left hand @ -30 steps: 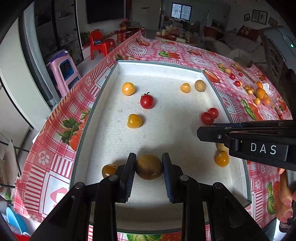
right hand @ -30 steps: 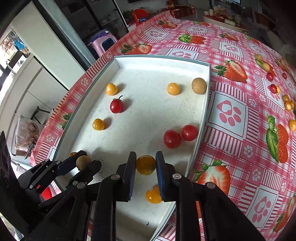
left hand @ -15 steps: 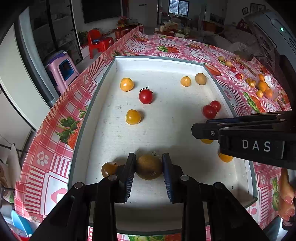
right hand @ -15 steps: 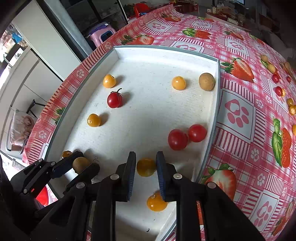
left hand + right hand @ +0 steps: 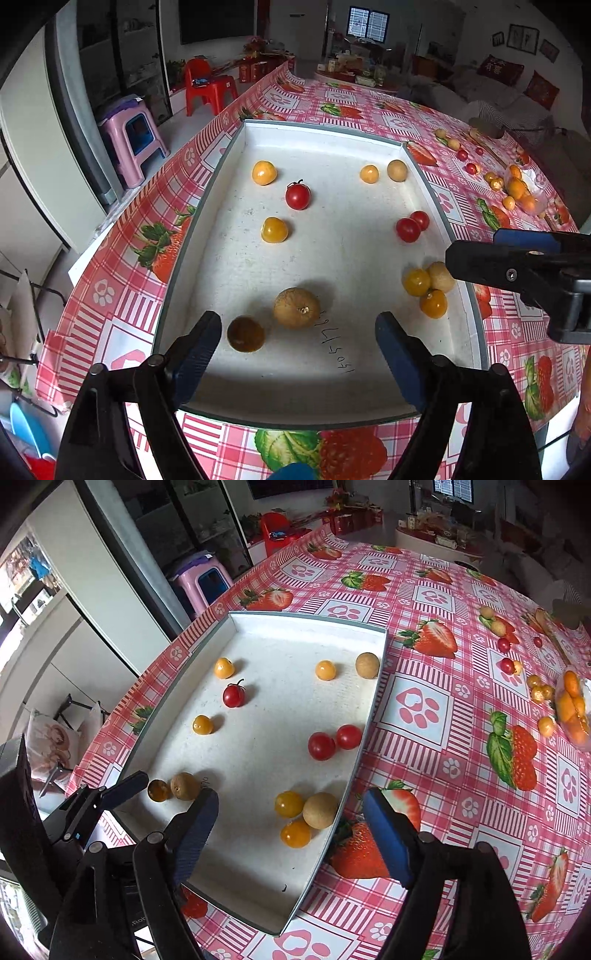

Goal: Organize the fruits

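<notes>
Both grippers' jaws are opening with nothing pressed between the pads: the left gripper (image 5: 297,343) stands wide around a brown fruit (image 5: 296,308) lying free near the tray's (image 5: 321,127) near wall, and the right gripper (image 5: 291,823) spreads above a yellow pair (image 5: 289,804) and a tan ball (image 5: 320,810) in the near right corner. The likely slip is a round fruit rolling off when a blue pad brushes it on the way out, the tan ball sitting right against the low wall. The tray also holds three red tomatoes (image 5: 297,196), more yellow ones and another tan ball toward its far wall, while many loose fruits (image 5: 506,664) wait on the cloth well right of the tray.
</notes>
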The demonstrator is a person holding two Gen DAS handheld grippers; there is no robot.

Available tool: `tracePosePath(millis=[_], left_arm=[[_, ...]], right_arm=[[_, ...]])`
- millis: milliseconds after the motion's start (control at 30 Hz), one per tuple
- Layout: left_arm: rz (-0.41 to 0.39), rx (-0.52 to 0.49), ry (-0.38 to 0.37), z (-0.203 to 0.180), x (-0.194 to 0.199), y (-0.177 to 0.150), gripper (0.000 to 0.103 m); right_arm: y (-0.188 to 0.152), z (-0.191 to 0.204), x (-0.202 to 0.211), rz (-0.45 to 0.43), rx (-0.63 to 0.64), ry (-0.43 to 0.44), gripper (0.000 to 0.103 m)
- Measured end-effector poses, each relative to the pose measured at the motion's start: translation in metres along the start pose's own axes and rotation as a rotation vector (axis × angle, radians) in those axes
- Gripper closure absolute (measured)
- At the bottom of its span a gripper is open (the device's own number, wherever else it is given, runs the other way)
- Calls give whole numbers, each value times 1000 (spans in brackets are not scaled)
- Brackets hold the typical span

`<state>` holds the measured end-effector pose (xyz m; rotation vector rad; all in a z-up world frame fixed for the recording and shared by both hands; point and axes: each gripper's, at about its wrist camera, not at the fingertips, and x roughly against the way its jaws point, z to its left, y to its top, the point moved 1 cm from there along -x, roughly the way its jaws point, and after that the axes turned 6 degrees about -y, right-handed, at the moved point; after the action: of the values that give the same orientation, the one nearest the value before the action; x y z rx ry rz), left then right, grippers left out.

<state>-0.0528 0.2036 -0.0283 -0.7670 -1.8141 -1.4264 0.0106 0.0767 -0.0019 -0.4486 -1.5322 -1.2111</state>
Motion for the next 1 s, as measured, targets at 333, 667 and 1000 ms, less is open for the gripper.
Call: tracePosePath(millis=[333,667,1000], left_arm=[[-27,-42,3,-12,15,-9,1],[-46,-11,42,-6,29,-14,1],[-52,-23,76,-10,38,-19,1]], right_arm=[[-18,2,20,-38,22,-65,0],[-31,4,37,-64,32,-109,0],[-45,7,44,-73,20,-117,0]])
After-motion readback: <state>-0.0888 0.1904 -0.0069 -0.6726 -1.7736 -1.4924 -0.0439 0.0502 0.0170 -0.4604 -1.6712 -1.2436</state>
